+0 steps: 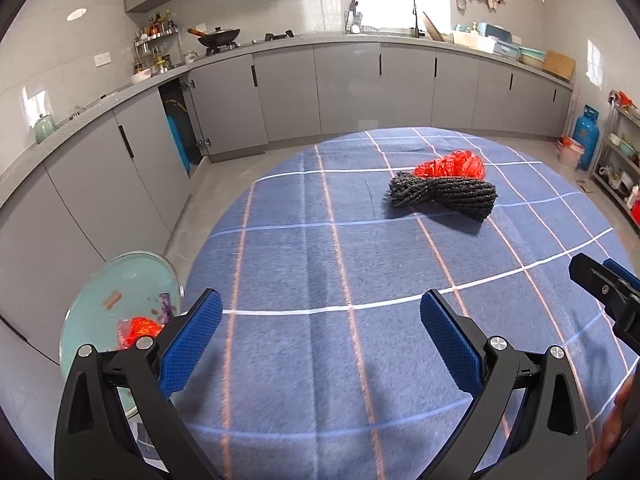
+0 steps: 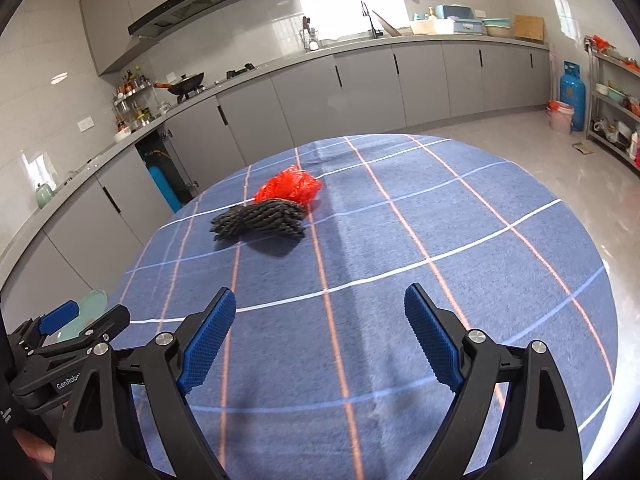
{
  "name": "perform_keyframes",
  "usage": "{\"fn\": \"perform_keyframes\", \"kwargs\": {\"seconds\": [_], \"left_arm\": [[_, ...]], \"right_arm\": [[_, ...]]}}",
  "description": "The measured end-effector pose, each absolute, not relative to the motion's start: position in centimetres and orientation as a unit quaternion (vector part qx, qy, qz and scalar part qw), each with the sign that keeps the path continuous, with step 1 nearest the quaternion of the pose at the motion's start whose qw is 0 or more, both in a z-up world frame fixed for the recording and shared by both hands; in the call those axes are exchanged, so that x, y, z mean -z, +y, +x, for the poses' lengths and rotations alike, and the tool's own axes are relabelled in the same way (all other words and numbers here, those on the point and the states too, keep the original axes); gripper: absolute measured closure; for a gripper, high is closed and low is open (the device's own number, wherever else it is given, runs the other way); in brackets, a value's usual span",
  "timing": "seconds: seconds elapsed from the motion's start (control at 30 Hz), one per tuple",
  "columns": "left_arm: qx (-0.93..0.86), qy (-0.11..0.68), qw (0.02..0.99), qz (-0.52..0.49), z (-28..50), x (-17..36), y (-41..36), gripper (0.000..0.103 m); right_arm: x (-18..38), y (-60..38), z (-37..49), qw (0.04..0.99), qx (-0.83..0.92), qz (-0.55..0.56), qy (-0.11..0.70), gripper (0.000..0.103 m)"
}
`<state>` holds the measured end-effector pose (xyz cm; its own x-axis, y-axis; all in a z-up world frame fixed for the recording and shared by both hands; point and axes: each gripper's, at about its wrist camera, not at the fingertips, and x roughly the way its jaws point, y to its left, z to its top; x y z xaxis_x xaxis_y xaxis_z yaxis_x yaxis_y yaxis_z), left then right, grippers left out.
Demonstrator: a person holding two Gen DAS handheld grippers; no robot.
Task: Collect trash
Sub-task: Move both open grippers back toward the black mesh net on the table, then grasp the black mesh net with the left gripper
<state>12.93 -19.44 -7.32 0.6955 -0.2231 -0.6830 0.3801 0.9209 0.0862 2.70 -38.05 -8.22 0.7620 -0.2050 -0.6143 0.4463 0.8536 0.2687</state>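
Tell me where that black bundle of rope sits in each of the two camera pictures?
Left wrist view: the black rope bundle lies right of centre, far across the tablecloth.
Right wrist view: the black rope bundle lies left of centre, mid-table.
Shared landmark: the red plastic bag touching its far side.

Left hand-held gripper and right hand-held gripper — side by side, jaws wide apart, empty.
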Motion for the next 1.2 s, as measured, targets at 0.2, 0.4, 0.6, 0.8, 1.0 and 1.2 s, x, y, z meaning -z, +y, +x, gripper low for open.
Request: {"fn": "perform_keyframes", "kwargs": {"seconds": [0.2, 0.4, 0.6, 0.8, 1.0, 1.2], "left_arm": [[0.166, 0.359, 0.911, 0.114, 14.7, 7.6, -20.7, 0.006], [0.168, 0.362, 0.910, 0.114, 16.0, 7.7, -21.7, 0.006], [0.174, 0.372, 0.905, 0.108, 17.2, 7.9, -23.0, 0.006], [0.184, 0.375, 0.902, 0.105, 18.0, 7.7, -24.9, 0.006], [0.204, 0.372, 0.901, 0.093, 18.7, 6.7, -27.8, 0.006], [0.225, 0.374, 0.896, 0.081, 19.9, 5.8, -32.5, 0.007]], "right_arm": [[8.6, -39.1, 4.0, 0.913, 0.171, 0.210, 0.306, 0.027], [8.4, -39.9, 5.0, 0.912, 0.173, 0.208, 0.308, 0.027], [8.5, -41.2, 5.7, 0.909, 0.176, 0.210, 0.315, 0.032], [8.2, -42.8, 5.9, 0.906, 0.182, 0.215, 0.316, 0.032], [7.8, -44.6, 6.0, 0.905, 0.192, 0.221, 0.309, 0.032], [7.7, -46.3, 5.6, 0.900, 0.210, 0.222, 0.311, 0.032]]}}
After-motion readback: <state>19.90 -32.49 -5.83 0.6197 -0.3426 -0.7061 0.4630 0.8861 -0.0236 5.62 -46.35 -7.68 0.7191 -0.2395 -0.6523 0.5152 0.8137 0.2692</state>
